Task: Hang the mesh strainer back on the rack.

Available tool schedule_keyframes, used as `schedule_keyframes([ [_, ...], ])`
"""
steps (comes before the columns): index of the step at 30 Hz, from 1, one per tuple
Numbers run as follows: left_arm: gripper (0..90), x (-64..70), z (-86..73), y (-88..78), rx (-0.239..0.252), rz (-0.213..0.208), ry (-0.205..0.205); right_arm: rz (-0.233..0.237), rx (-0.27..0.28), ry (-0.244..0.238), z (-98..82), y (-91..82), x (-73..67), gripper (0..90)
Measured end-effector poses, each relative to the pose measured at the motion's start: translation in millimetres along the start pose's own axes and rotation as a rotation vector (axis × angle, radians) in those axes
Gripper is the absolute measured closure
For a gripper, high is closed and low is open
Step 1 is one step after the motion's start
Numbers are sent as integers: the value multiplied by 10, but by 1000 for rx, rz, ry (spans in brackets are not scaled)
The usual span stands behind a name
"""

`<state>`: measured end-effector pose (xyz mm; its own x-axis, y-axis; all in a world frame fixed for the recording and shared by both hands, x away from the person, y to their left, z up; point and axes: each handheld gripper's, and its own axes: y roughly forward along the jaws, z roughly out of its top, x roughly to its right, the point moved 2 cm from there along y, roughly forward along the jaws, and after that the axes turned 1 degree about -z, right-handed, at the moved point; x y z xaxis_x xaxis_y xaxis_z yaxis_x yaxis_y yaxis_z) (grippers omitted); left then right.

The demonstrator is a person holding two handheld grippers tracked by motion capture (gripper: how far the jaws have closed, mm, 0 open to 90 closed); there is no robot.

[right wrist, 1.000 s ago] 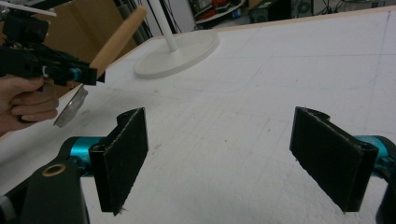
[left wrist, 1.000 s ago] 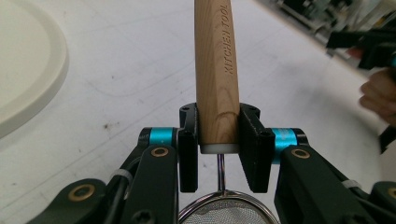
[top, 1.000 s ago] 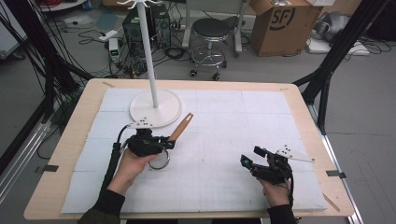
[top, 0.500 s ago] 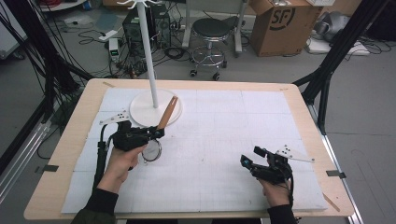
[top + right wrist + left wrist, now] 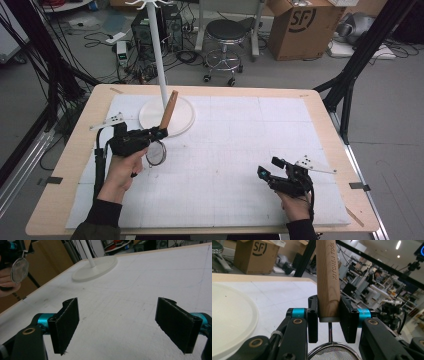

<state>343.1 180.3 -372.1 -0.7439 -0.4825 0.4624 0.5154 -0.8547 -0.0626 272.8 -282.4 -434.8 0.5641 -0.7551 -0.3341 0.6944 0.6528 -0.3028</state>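
Tongs [image 5: 161, 133] in the person's left hand clamp the wooden handle [image 5: 168, 109] of a small mesh strainer [image 5: 155, 153], lifted clear of the worktop [image 5: 240, 95] toward its left edge, just beside the white stand base [image 5: 181, 116]; handle angled upward, sieve hanging below. Right tongs [image 5: 262, 172] gape wide with nothing between them near the front right corner.

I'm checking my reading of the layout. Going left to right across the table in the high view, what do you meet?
Left gripper shut on the strainer, its wooden handle tilted up → white stand base → bare stretch of white mat → right gripper, jaws open.
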Motion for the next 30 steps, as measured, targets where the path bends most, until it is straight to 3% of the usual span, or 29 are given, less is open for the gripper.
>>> schedule_keyframes([
  [6, 713, 11, 154, -13, 84, -9, 1, 5, 5, 5, -2, 7, 25, 183],
  [14, 714, -11, 322, -24, 114, 5, 16, 11, 1, 21, -4, 14, 58, 183],
  [17, 714, -41, 344, -38, 149, 2, 5, 8, 10, 25, 1, 0, 78, 183],
  [21, 714, -57, 347, -24, 156, 20, 15, 9, 13, 24, 1, -1, 90, 183],
  [24, 714, -36, 393, -8, 172, 3, 13, 10, 9, 25, -2, 10, 88, 183],
  [27, 714, -6, 488, 6, 182, 8, 28, 10, 12, 22, -4, 16, 91, 183],
  [30, 713, -21, 546, -20, 208, 8, 17, 10, 8, 30, -5, 6, 95, 182],
])
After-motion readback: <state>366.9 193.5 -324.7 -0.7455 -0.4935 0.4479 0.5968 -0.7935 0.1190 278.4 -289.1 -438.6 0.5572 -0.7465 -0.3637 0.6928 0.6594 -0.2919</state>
